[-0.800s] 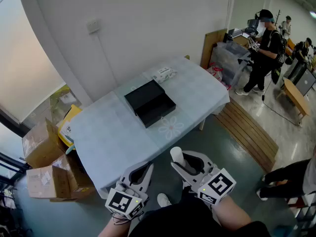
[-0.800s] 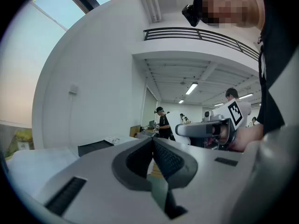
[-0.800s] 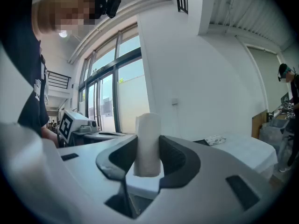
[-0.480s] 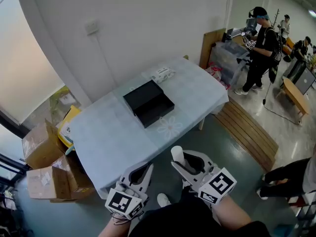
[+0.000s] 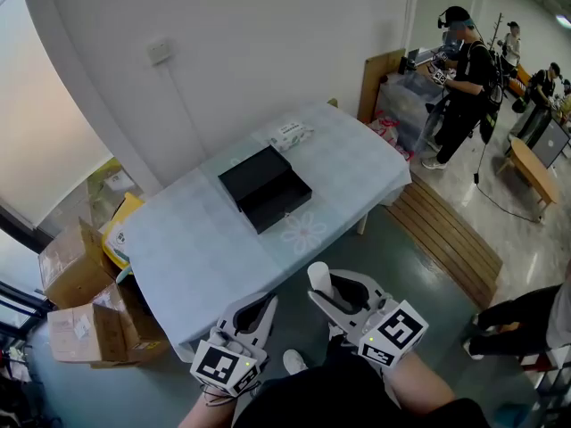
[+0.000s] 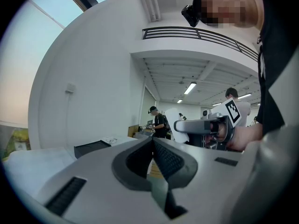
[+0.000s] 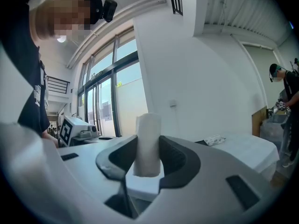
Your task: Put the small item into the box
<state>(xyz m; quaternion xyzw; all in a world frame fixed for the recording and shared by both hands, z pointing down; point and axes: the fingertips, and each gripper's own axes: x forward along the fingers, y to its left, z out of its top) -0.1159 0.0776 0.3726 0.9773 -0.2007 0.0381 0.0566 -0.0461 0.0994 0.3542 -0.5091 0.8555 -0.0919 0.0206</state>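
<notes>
An open black box [image 5: 265, 186] lies near the middle of a table [image 5: 205, 248] covered in pale blue cloth. My right gripper [image 5: 326, 291] is held low, short of the table's near edge, shut on a small white roll [image 7: 148, 143] that stands upright between its pads; the white roll [image 5: 319, 280] pokes up from the jaws in the head view. My left gripper [image 5: 260, 313] hangs beside it with its jaws shut [image 6: 153, 146] and nothing between them. The box [image 6: 92, 148] shows far off in the left gripper view.
A white packet [image 5: 291, 134] lies at the table's far edge. Cardboard boxes [image 5: 76, 292] are stacked on the floor at the left. A wooden pallet [image 5: 451, 243] lies to the right of the table. People [image 5: 460, 83] stand at benches at the back right.
The view has shifted slightly, so the table and box sit a little further left. Both grippers hold their places. The person at the back right has turned.
</notes>
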